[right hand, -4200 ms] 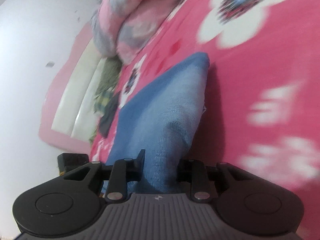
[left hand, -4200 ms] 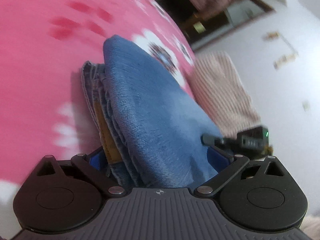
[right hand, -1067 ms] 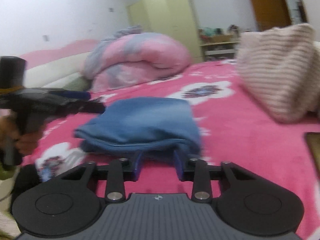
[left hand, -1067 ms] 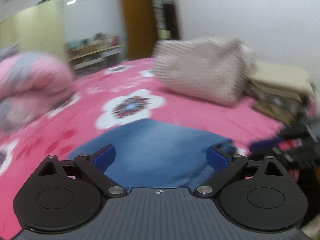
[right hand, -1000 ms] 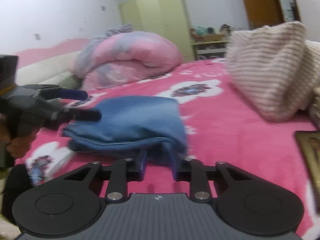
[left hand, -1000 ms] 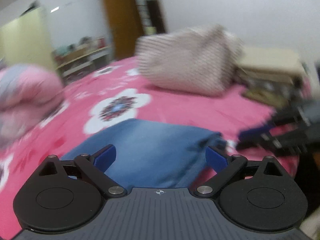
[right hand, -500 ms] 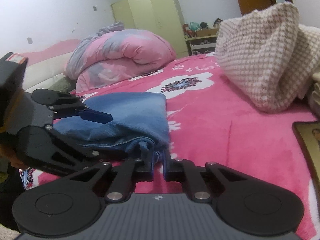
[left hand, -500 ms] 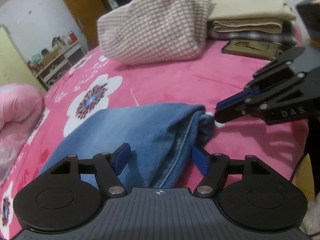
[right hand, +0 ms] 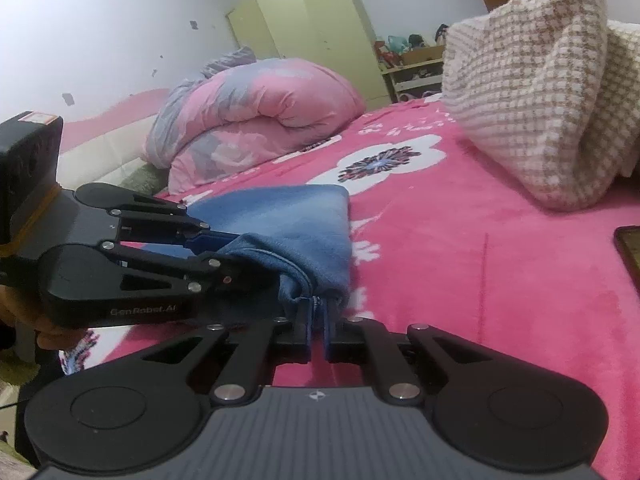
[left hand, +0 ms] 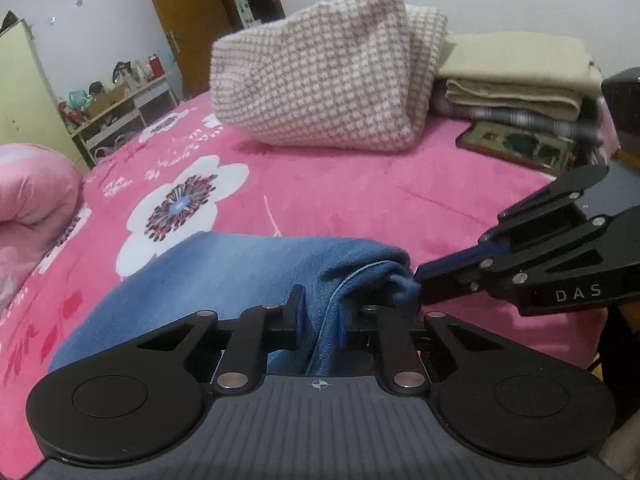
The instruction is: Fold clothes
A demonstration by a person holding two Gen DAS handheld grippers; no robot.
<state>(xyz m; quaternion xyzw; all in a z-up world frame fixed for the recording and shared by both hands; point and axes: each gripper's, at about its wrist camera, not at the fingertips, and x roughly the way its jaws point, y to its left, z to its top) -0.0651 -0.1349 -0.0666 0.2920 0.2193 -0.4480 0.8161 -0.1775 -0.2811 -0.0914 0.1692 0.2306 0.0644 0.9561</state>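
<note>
The blue denim garment (left hand: 224,276), folded into a thick soft bundle, lies on the pink flower-printed bed cover (left hand: 360,200) near its front edge, and we hold it at its near end with both tools. Our left gripper (left hand: 320,316) is clamped on a bunched fold of denim that stands up between its two fingers. Our right gripper (right hand: 318,320) is pinched together on the hemmed corner of the same end, with only a thin layer of cloth in the grip. The two grips sit just beside each other, nearly touching, so neither hand is clearly the nearer one.

The bundle's long axis runs away from us, from the held end towards the white flower print (left hand: 180,204) and the rolled pink quilt (right hand: 256,120) beyond. Its far end rests flat on the bed.

For room, the bare cover to the right of the denim is open as far as the checked beige-and-white knitted blanket (left hand: 328,80). A dark picture frame (left hand: 520,144) and a stack of folded beige and grey cloths (left hand: 516,88) lie past that, well apart from the denim. The bed edge is close under our hands, so we judge that any shift of the bundle is safer made inward.
</note>
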